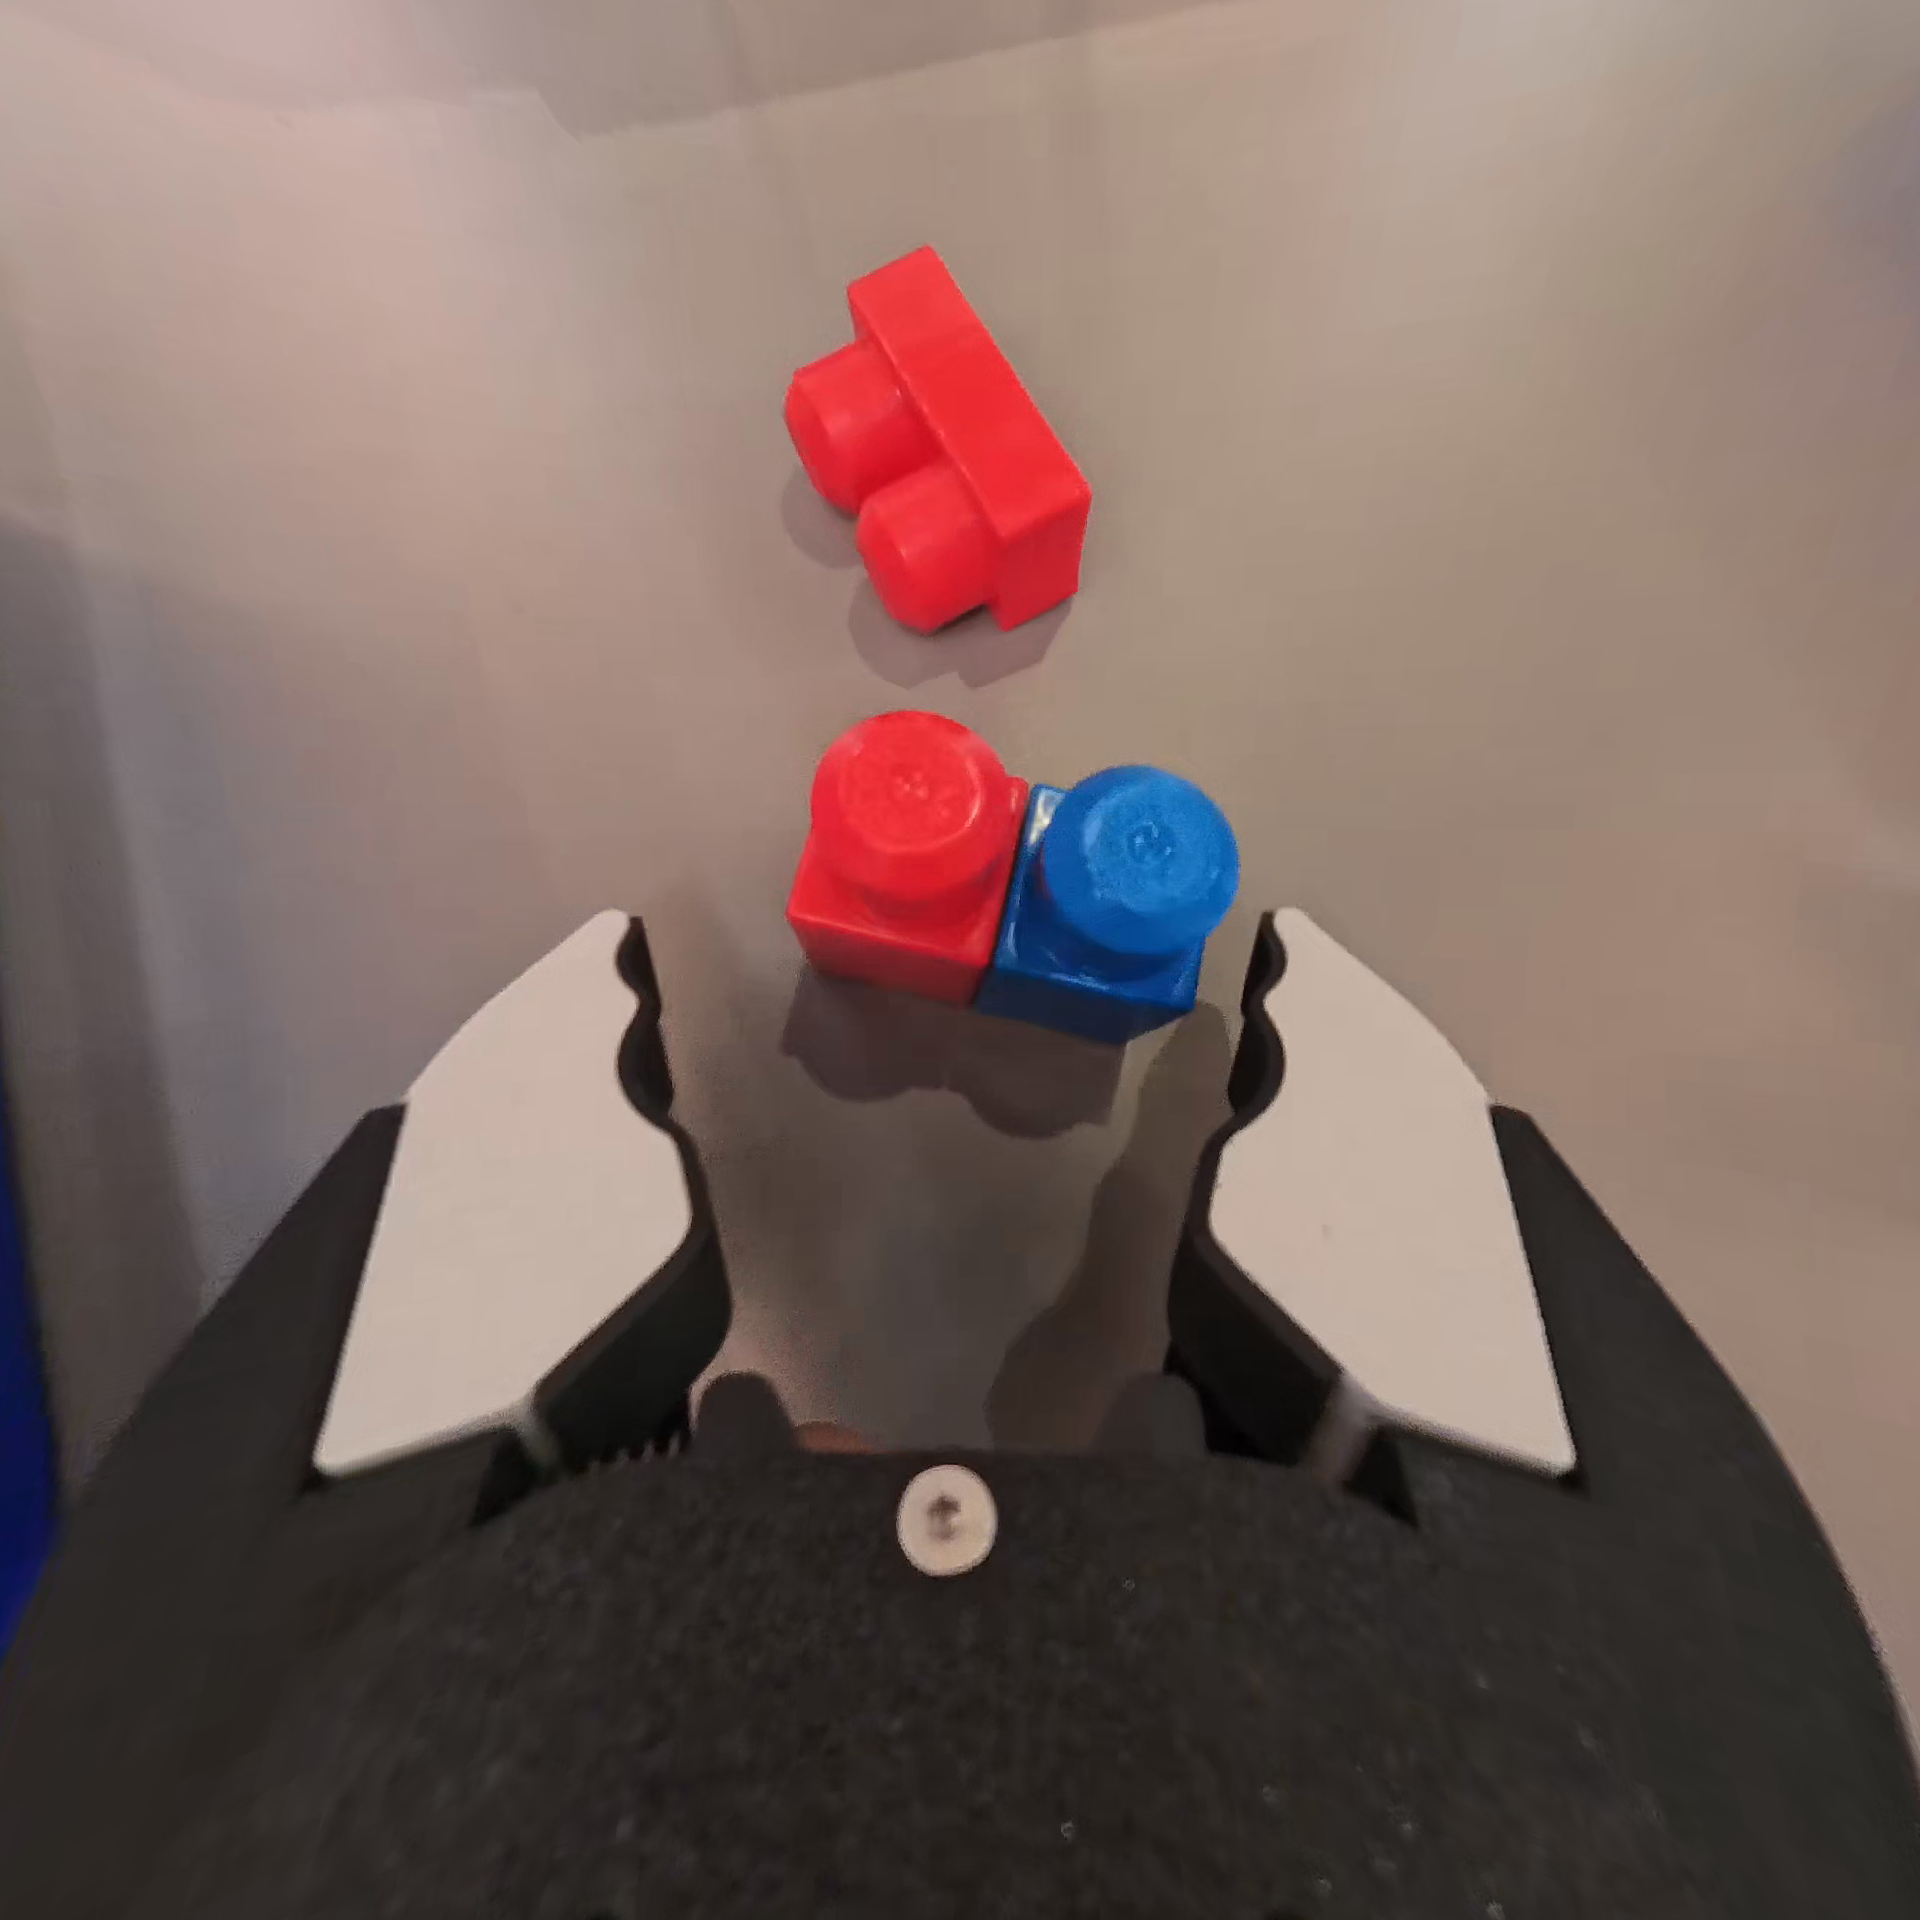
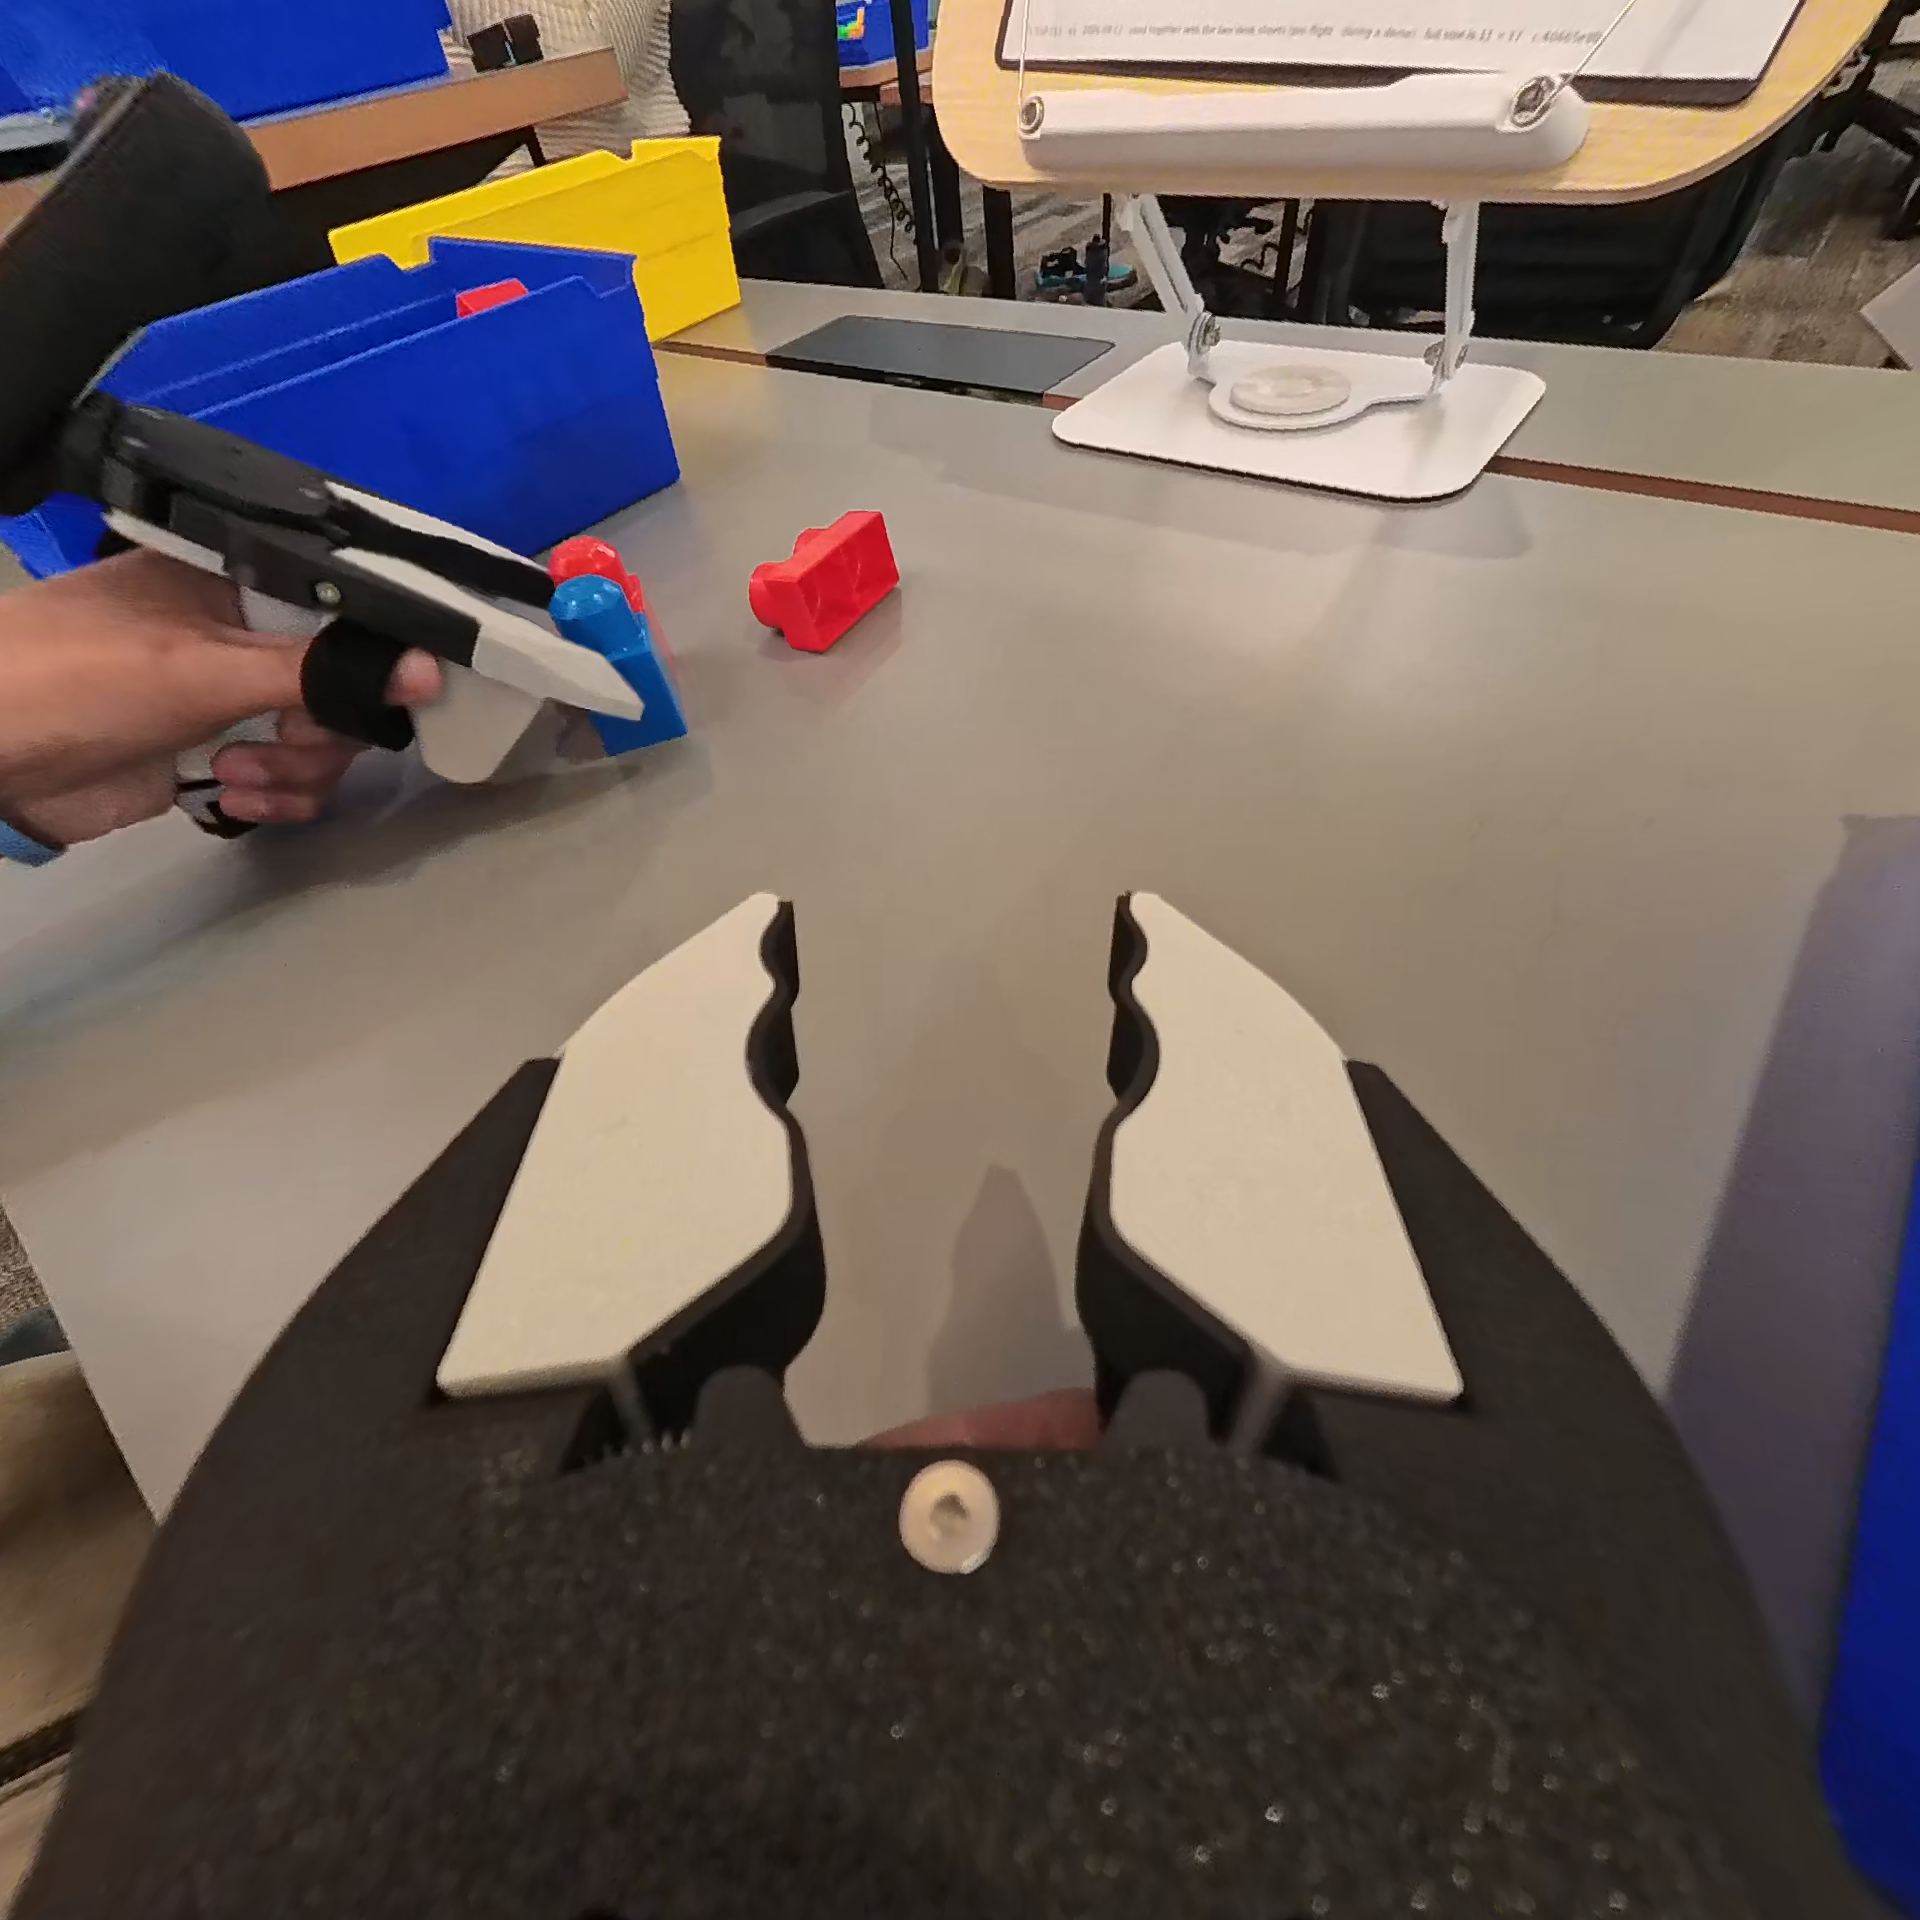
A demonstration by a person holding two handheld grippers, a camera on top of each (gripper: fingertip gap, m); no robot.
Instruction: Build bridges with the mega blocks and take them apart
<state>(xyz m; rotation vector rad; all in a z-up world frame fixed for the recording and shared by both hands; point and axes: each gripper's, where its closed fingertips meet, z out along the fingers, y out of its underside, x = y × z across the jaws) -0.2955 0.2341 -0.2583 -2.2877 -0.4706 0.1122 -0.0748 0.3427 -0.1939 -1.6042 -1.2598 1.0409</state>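
Left gripper (image 1: 951,966) fingers spread wide, empty, over glossy one-stud red block (image 1: 899,862) and blue block (image 1: 1107,914) (touching); right gripper (image 2: 951,935) half-open, empty.

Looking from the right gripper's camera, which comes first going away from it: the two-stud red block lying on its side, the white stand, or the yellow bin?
From the right gripper, open over bare table:
1. Two-stud red block, ahead, slightly left, tipped on its side.
2. White stand, ahead-right, farther back on the table.
3. Yellow bin, far left, behind the blue bin.

A line of small print runs along the white sheet (image 2: 1382,31) on the raised stand, upper right of the right wrist view. Block studs (image 1: 909,795) carry embossed marks, illegible.
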